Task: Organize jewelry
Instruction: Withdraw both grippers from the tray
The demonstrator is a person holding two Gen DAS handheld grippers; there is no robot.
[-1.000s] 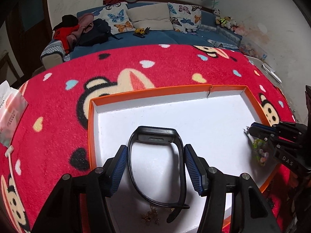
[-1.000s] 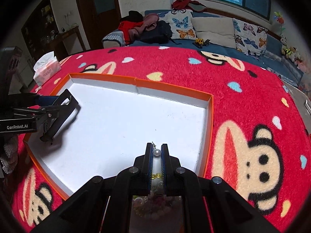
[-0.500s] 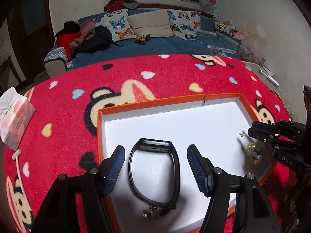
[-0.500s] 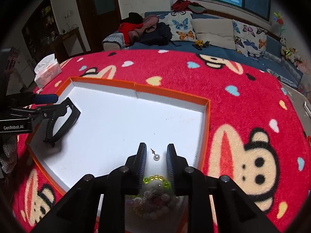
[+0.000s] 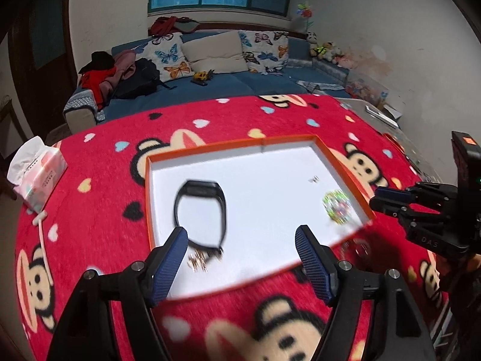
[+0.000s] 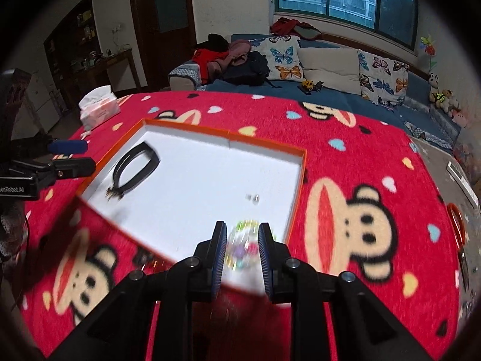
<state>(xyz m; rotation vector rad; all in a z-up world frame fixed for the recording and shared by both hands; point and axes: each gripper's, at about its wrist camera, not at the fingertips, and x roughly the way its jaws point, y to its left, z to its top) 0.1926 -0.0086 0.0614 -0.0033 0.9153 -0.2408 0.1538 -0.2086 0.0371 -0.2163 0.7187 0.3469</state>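
Jewelry lies in a shallow white tray with an orange rim (image 5: 207, 146) on a red cartoon-monkey cloth (image 5: 90, 210).

Left wrist view: the left gripper (image 5: 242, 239) hangs with jaws wide above the black wristband (image 5: 224, 207) and a small gold trinket (image 5: 197, 261). Right wrist view: the right gripper (image 6: 242, 236) has jaws narrowly parted over a blurred multicoloured bead bracelet (image 6: 242, 245); a tiny pearl stud (image 6: 255, 197) lies just beyond.

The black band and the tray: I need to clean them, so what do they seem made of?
The black band looks like matte rubber or silicone, a thin loop without shine, though blurred. The tray looks like cardboard: flat white floor, thin orange walls with a visible seam in the far wall.
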